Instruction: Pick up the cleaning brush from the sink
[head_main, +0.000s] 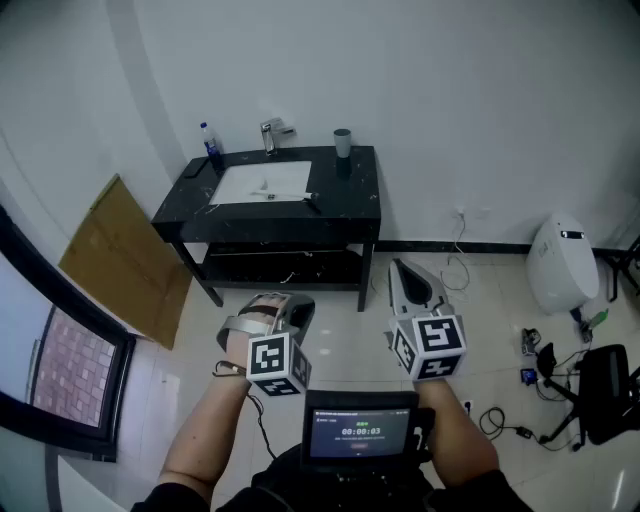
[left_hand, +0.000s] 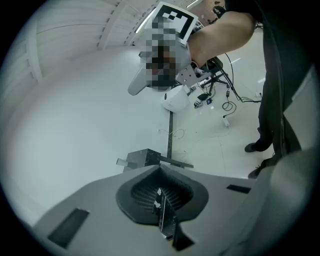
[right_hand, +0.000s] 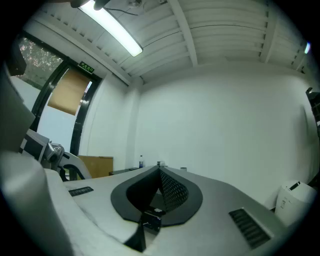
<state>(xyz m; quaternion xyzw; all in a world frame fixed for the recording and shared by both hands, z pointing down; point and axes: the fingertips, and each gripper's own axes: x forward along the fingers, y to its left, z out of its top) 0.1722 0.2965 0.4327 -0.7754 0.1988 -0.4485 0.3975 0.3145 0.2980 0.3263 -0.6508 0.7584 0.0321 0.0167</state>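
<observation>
The cleaning brush (head_main: 287, 196) is a thin, light stick with a dark end, lying along the front of the white sink (head_main: 258, 181), which is set in a black vanity table (head_main: 352, 205) against the far wall. Both grippers are held low and close to my body, far from the sink. My left gripper (head_main: 283, 306) points downward, its jaws shut with nothing between them (left_hand: 160, 169). My right gripper (head_main: 399, 268) points level toward the vanity, also shut and empty (right_hand: 160, 171). In the right gripper view the vanity (right_hand: 127, 171) shows small and distant.
A faucet (head_main: 271, 132), a blue bottle (head_main: 211, 146) and a grey cup (head_main: 343, 142) stand on the vanity. A cardboard sheet (head_main: 125, 258) leans at the left. A white appliance (head_main: 562, 263), floor cables (head_main: 505, 420) and a black chair (head_main: 606, 388) are on the right.
</observation>
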